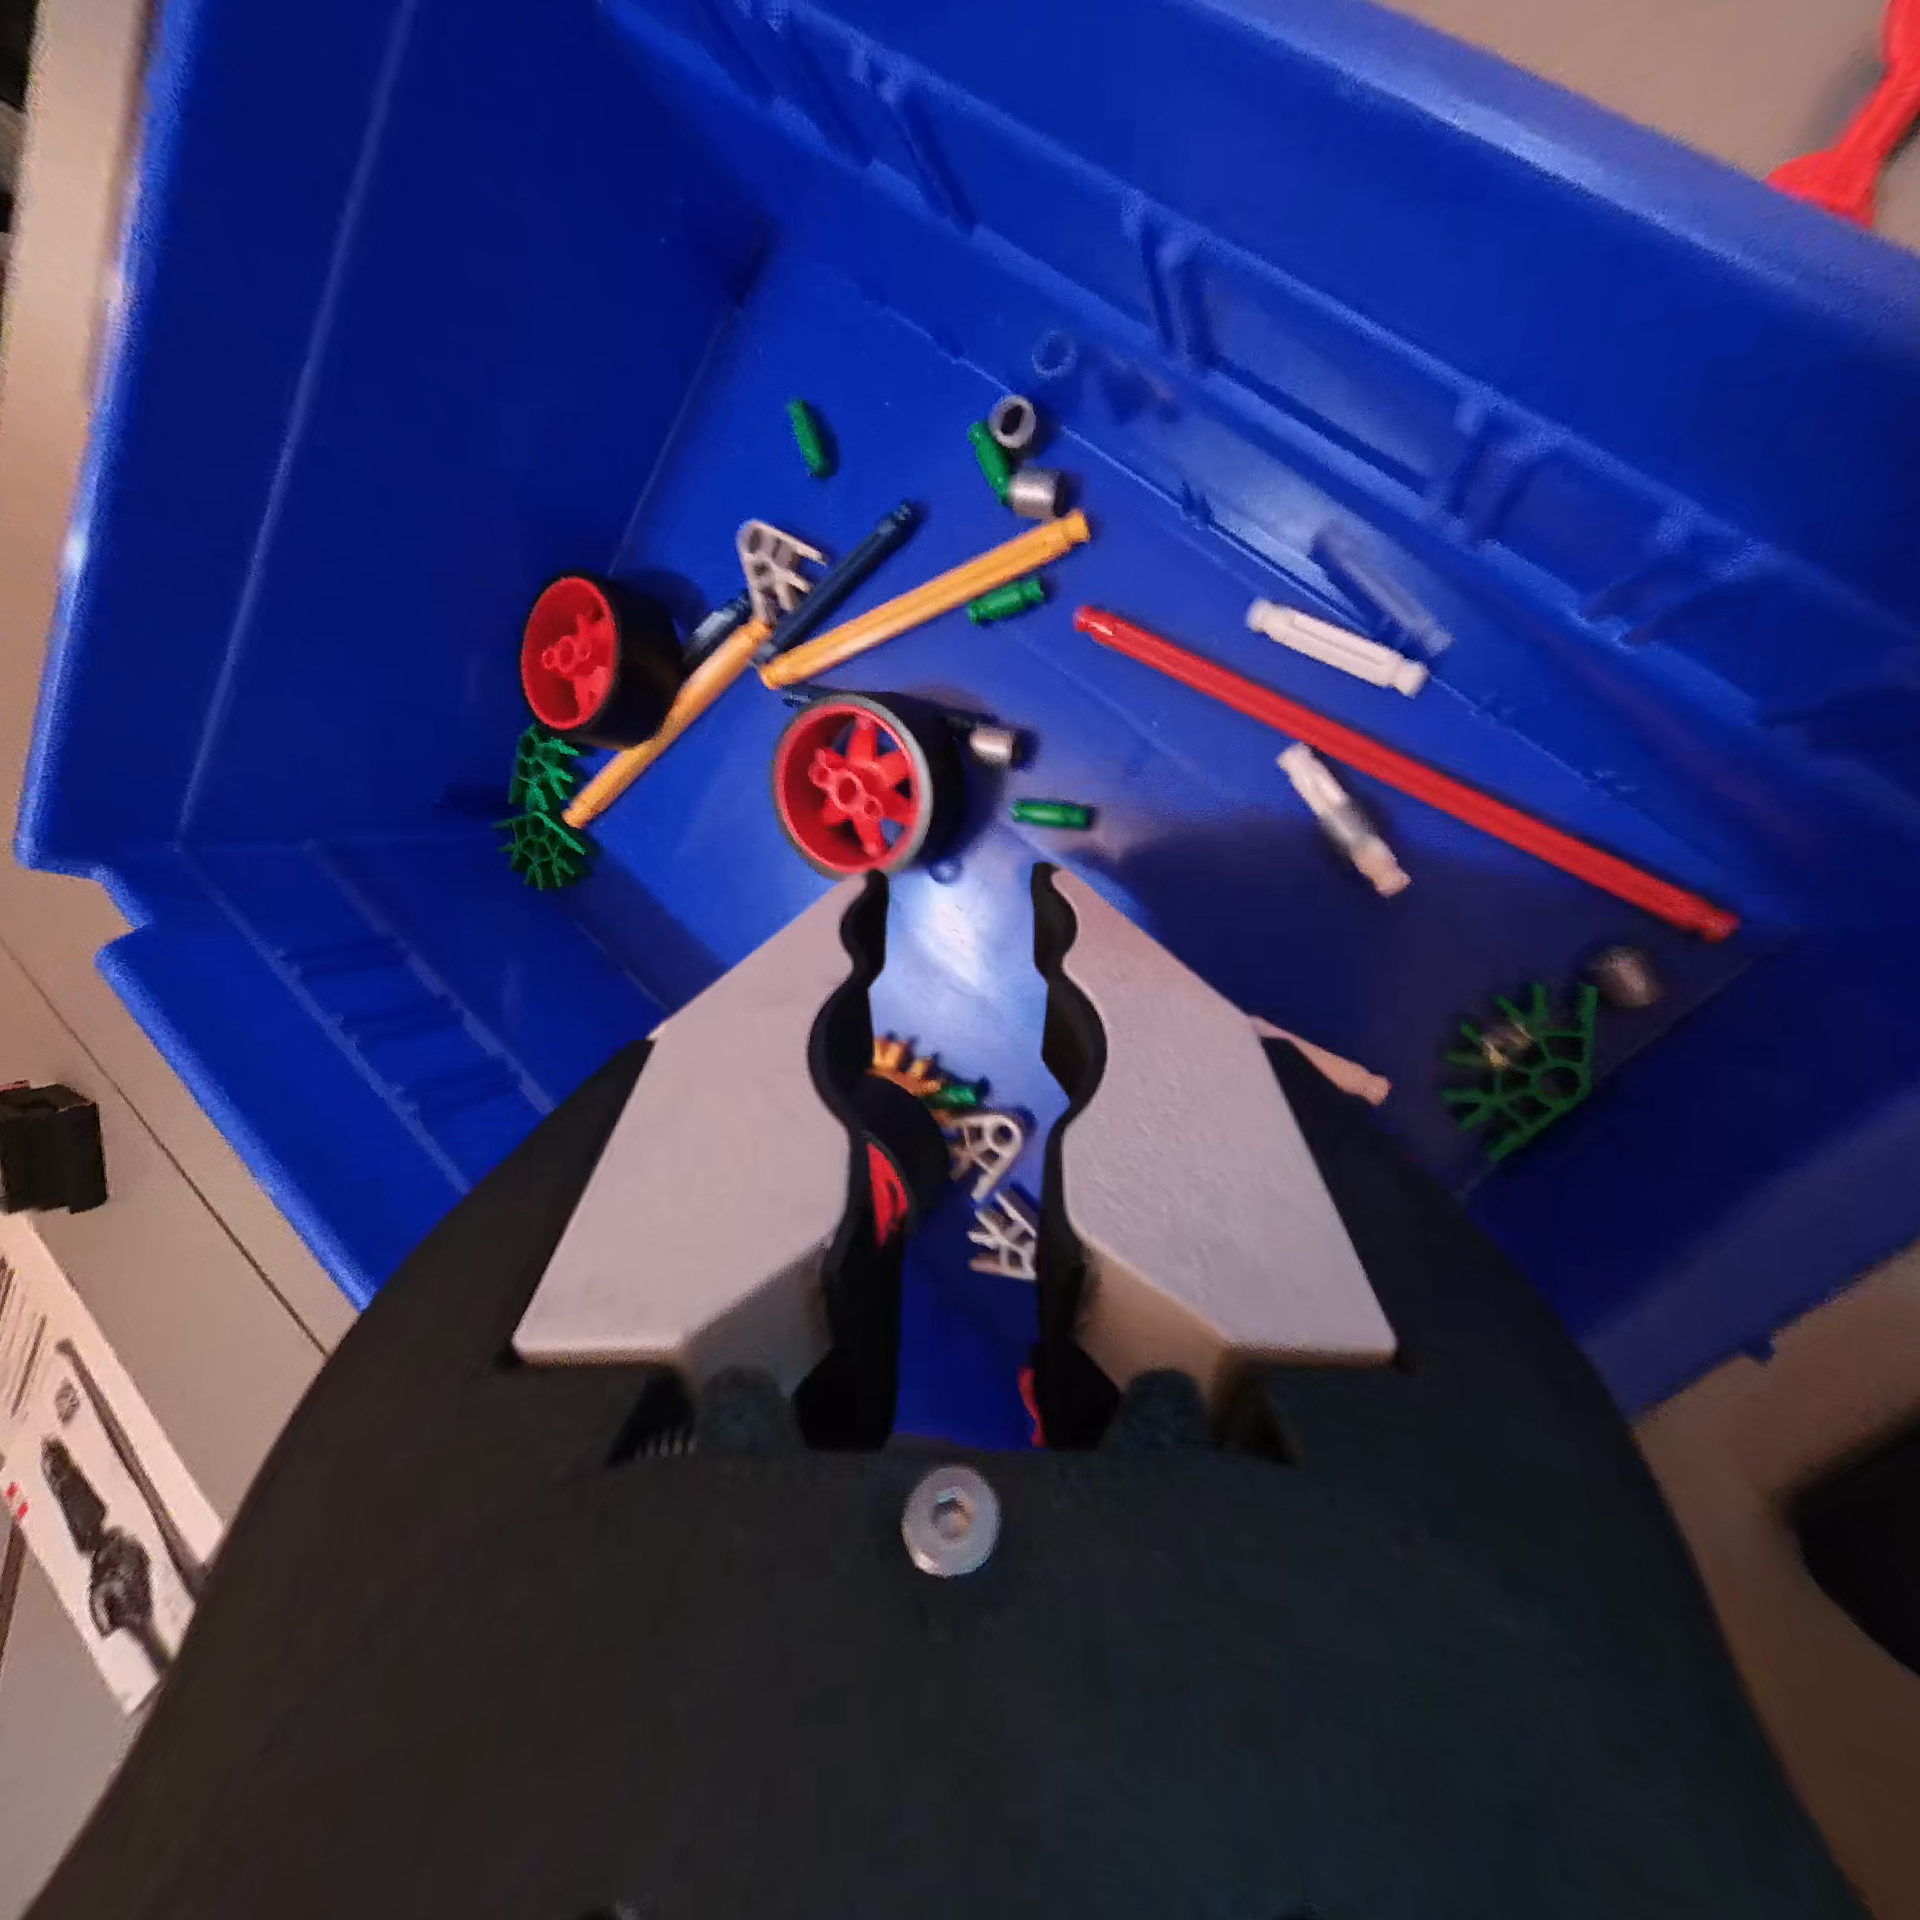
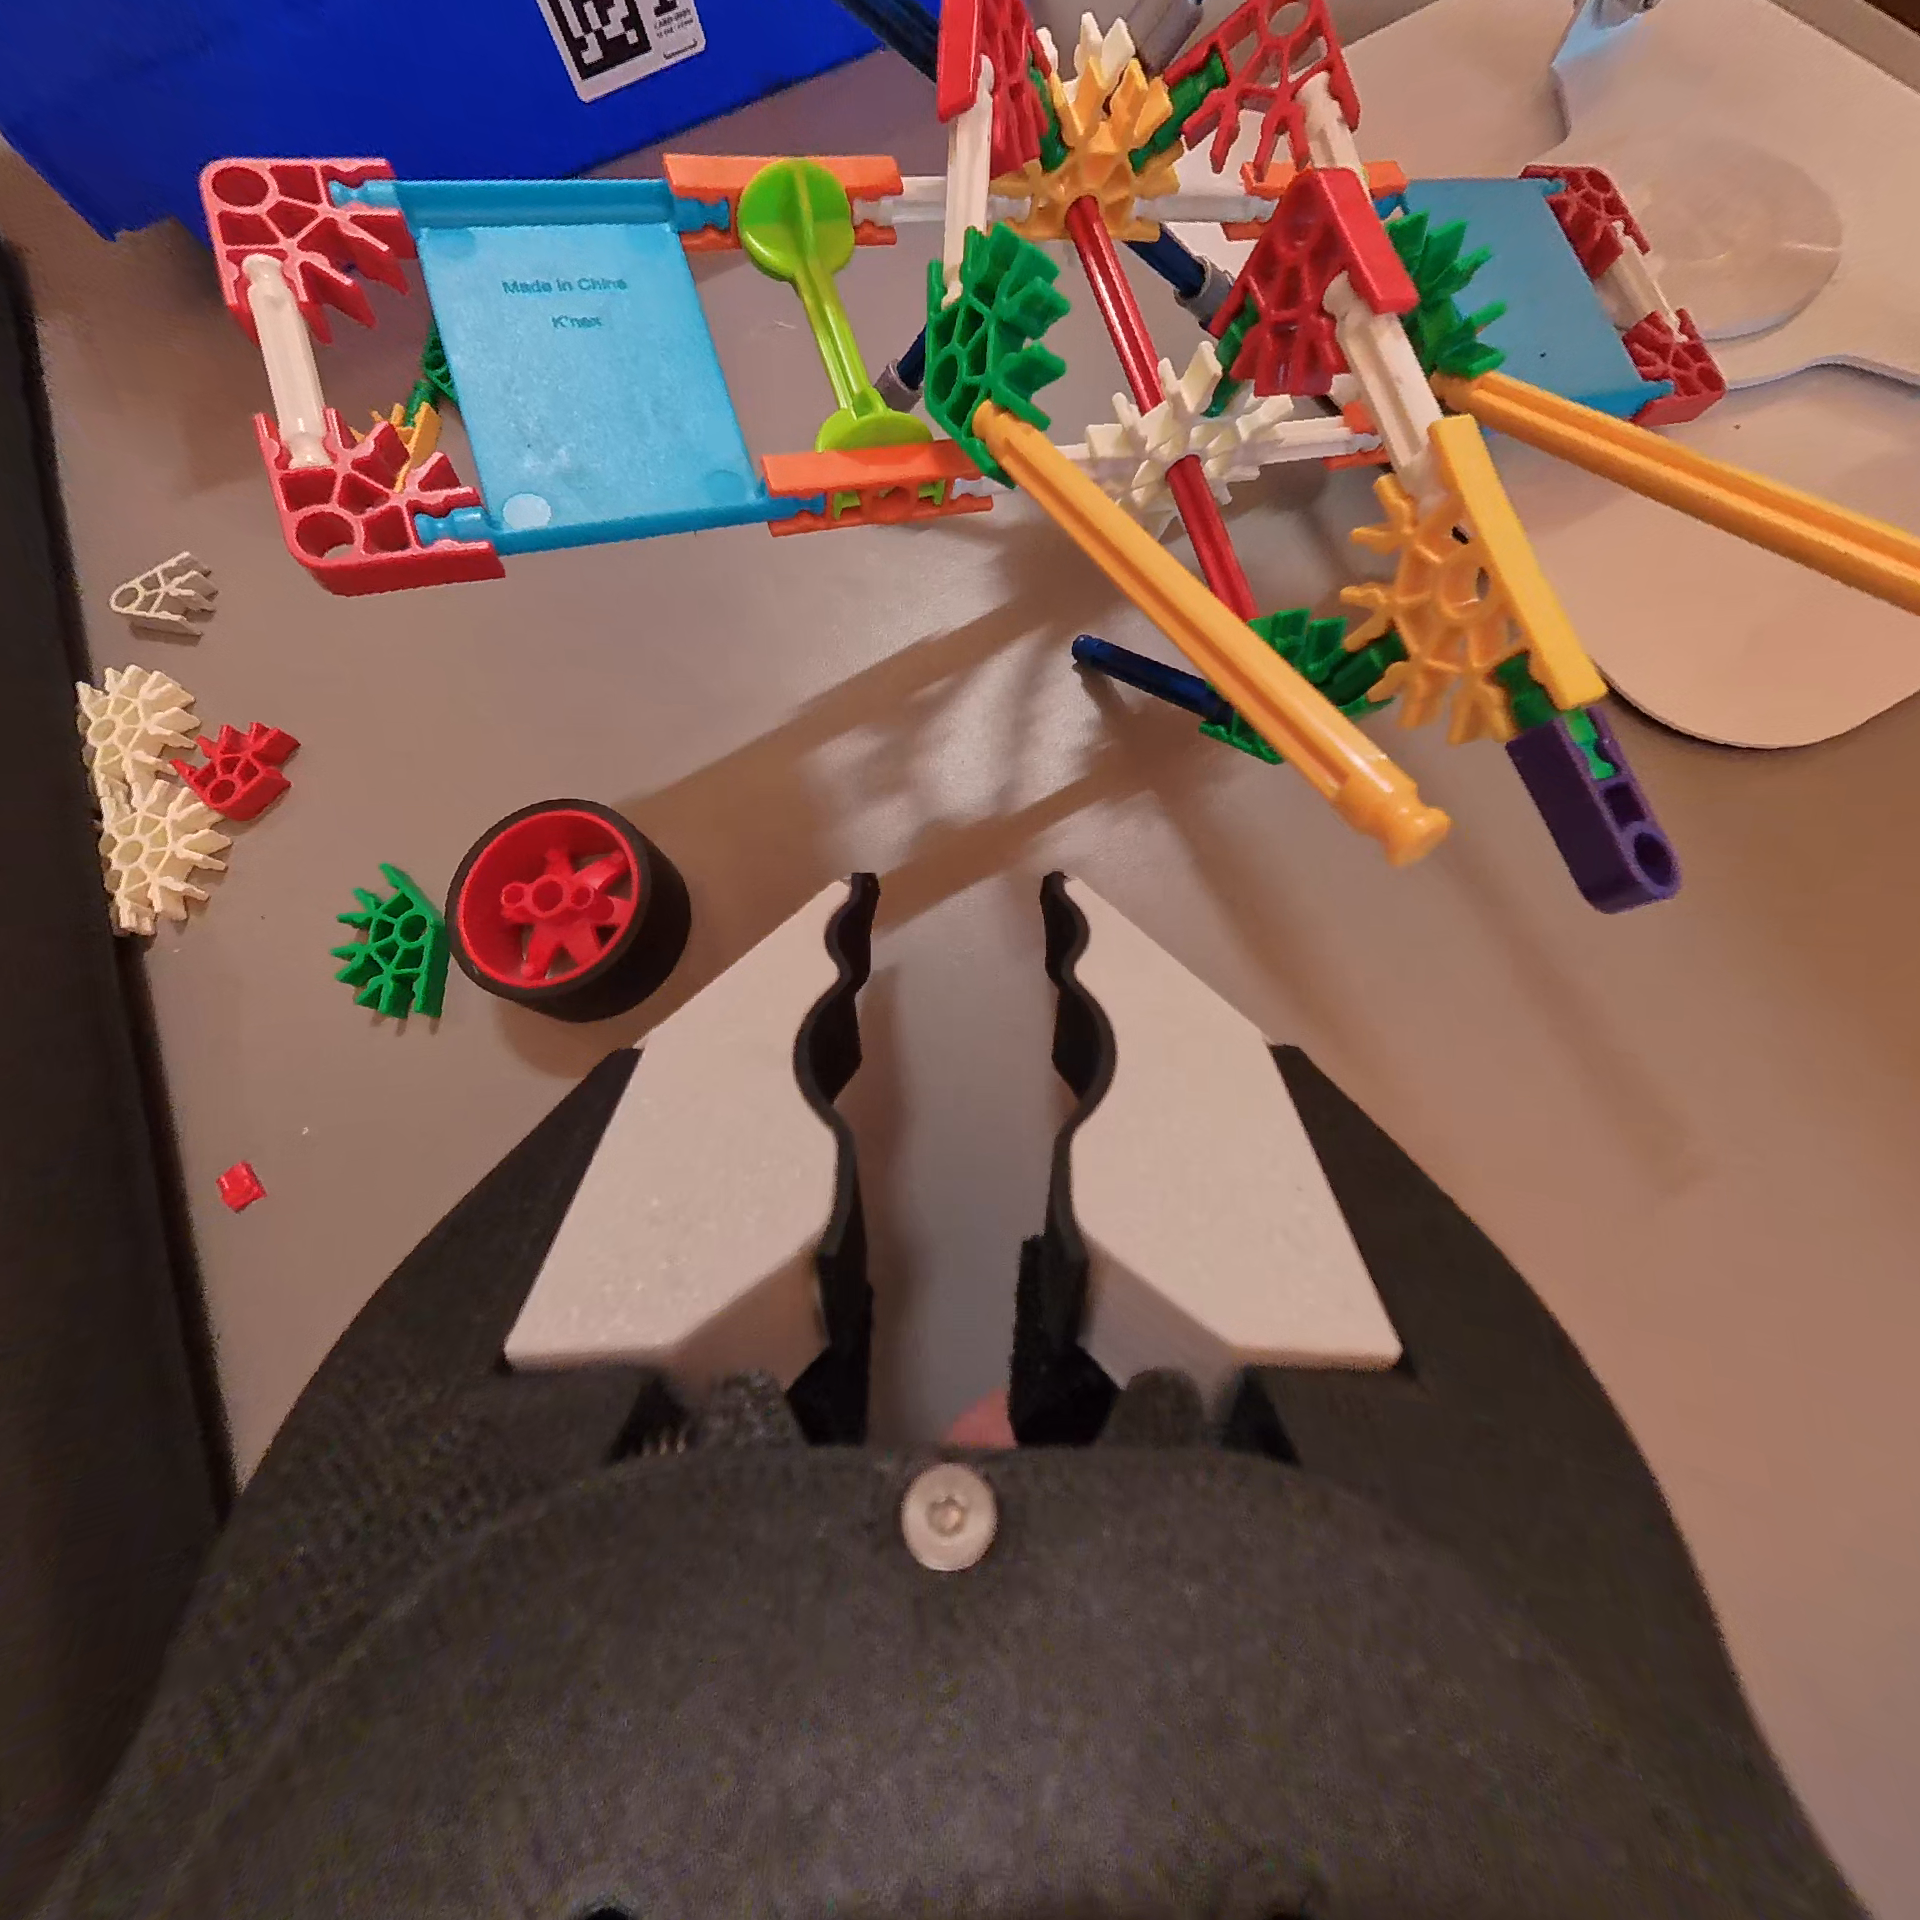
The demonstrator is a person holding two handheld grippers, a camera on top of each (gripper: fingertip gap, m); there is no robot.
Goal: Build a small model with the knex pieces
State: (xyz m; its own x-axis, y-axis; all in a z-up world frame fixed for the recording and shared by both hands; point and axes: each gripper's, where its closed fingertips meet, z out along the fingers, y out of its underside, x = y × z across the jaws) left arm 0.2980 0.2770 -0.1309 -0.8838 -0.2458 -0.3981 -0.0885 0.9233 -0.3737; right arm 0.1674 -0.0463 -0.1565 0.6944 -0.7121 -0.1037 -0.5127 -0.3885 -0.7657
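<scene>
The left gripper [image 1: 958, 883] hangs over a blue bin [image 1: 436, 436], its jaws apart and nothing clamped at the tips; deeper between the fingers a black-and-red wheel [image 1: 894, 1153] shows beside the left finger, but whether it is touched or merely lies below I cannot tell. Just ahead of the tips a red-hubbed wheel [image 1: 857, 784] lies on the bin floor, with a second one [image 1: 582, 665] farther left against two yellow rods [image 1: 925, 603]. A long red rod [image 1: 1403, 774] runs along the right side, with white rods [image 1: 1335, 646], small green rods [image 1: 1049, 812], grey spacers [image 1: 1034, 490] and green connectors [image 1: 1522, 1070] scattered about. The picture is somewhat blurred. The right gripper [image 2: 958, 883] is also released — jaws parted, empty — above a grey table [image 2: 831, 727]. Ahead and to its right stands a rod-and-connector model [image 2: 1226, 343], one yellow rod [image 2: 1205, 634] jutting toward the gripper and a purple piece [image 2: 1595, 810] at its near right corner; a blue panel [image 2: 582, 374] framed by red connectors forms the model's left end. Left of the gripper a wheel [image 2: 566, 909] lies touching a green connector [image 2: 395, 945]; farther left sit white snowflake connectors [image 2: 145, 790], a red connector [image 2: 239, 769] and a grey one [image 2: 166, 592].
</scene>
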